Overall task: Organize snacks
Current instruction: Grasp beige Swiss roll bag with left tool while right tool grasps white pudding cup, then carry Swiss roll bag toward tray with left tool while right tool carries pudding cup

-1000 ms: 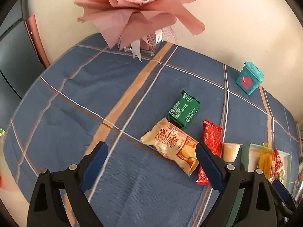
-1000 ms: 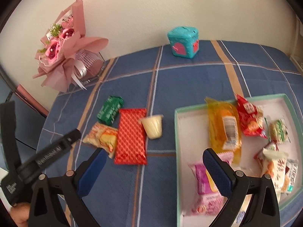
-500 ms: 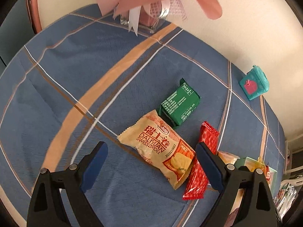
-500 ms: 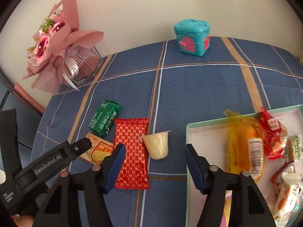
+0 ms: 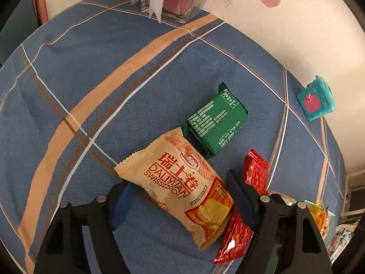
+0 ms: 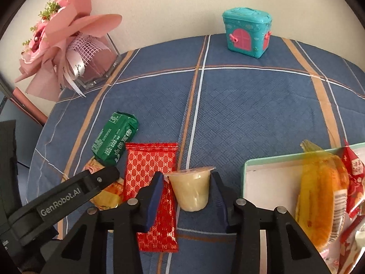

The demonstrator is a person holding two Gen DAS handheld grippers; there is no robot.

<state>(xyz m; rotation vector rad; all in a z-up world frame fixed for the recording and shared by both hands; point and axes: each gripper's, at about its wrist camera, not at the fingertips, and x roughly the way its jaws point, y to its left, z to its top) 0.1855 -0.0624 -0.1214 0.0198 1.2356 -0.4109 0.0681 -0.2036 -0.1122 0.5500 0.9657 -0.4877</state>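
Observation:
A tan Swiss roll packet (image 5: 180, 182) lies on the blue tablecloth between the fingers of my open left gripper (image 5: 182, 202), which straddle it. A green packet (image 5: 216, 123) lies just beyond it and a red packet (image 5: 241, 207) beside it. In the right wrist view my right gripper (image 6: 187, 196) is open around a pale jelly cup (image 6: 190, 188) lying on its side; the pads are close to it but I cannot tell if they touch. The red packet (image 6: 152, 187) and green packet (image 6: 115, 140) lie to its left.
A mint-rimmed white tray (image 6: 253, 171) at the right holds several snacks, including a yellow-orange packet (image 6: 319, 196). A teal toy house (image 6: 246, 32) stands at the back. A pink bouquet in a clear holder (image 6: 68, 50) stands at the back left. The left gripper's body (image 6: 63, 194) shows at lower left.
Both grippers moved forward and down. The left now straddles the Swiss roll packet and has narrowed. The right has narrowed around the jelly cup.

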